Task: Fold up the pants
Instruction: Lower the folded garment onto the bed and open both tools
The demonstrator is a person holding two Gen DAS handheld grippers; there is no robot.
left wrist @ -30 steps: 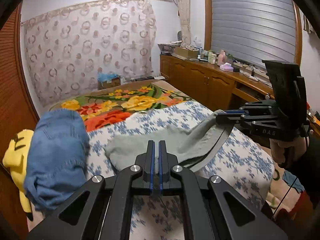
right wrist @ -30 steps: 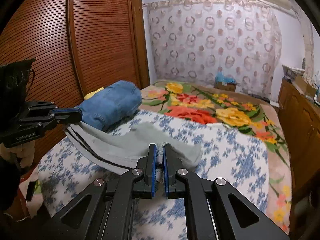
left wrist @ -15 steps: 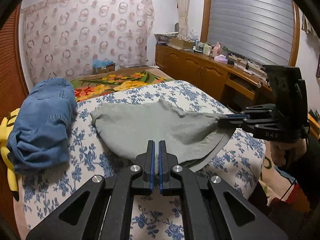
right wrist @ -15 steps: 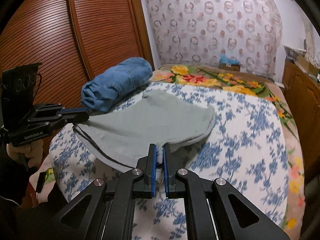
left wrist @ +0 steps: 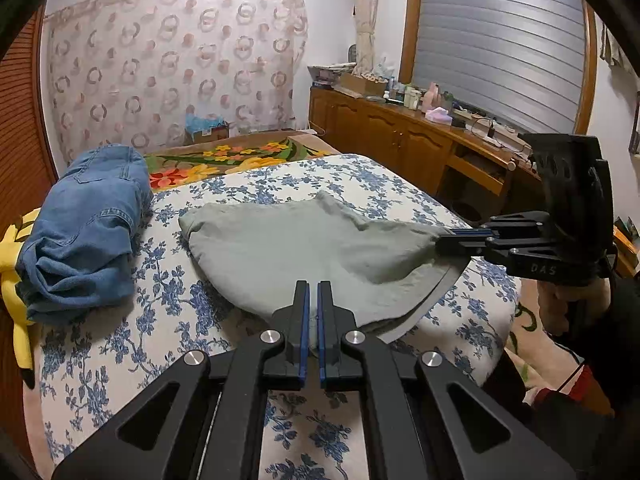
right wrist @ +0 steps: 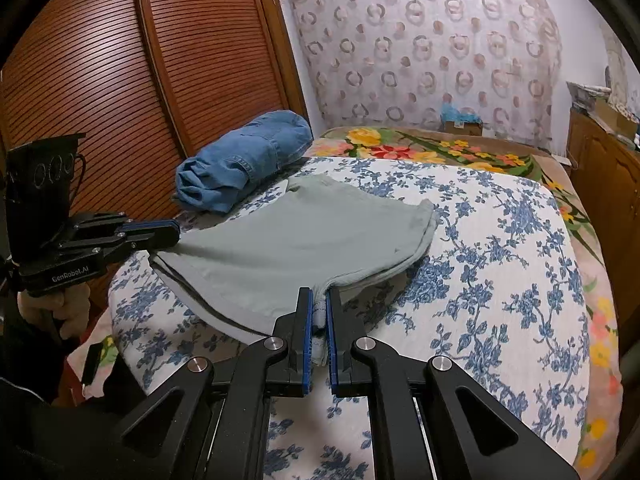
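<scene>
The left gripper (left wrist: 312,316) reaches forward low over the near edge of the bed (left wrist: 120,344), its jaws drawn narrow on a pinch of the grey pants (left wrist: 304,248). In its own view the cloth shows as a pale strip in the slim gap between the blue-lined fingers (left wrist: 301,320). The right gripper (right wrist: 318,320) has the same pose beside it, level and pointing up the bed, its jaws clamped on a thicker bunch of the pants' near edge (several layers of hem show between the pads). Each gripper appears from the side in the other's camera: the right gripper (left wrist: 444,242) with a hand (left wrist: 568,304) on its grip, the left gripper (right wrist: 172,234) with a hand (right wrist: 60,308) below it, each tip closed on a corner of the cloth.

The pants lie folded just ahead of both pairs of jaws, spread on the blue-flowered quilt and drawn taut between the two held corners. Beyond the jaws, toward the wardrobe (right wrist: 120,80) side, lies a rolled bundle of blue jeans (left wrist: 88,228), apart from the pants. A small cardboard box (left wrist: 206,130) sits far ahead against the curtain (left wrist: 172,64); its contents cannot be made out beyond something blue on top.
</scene>
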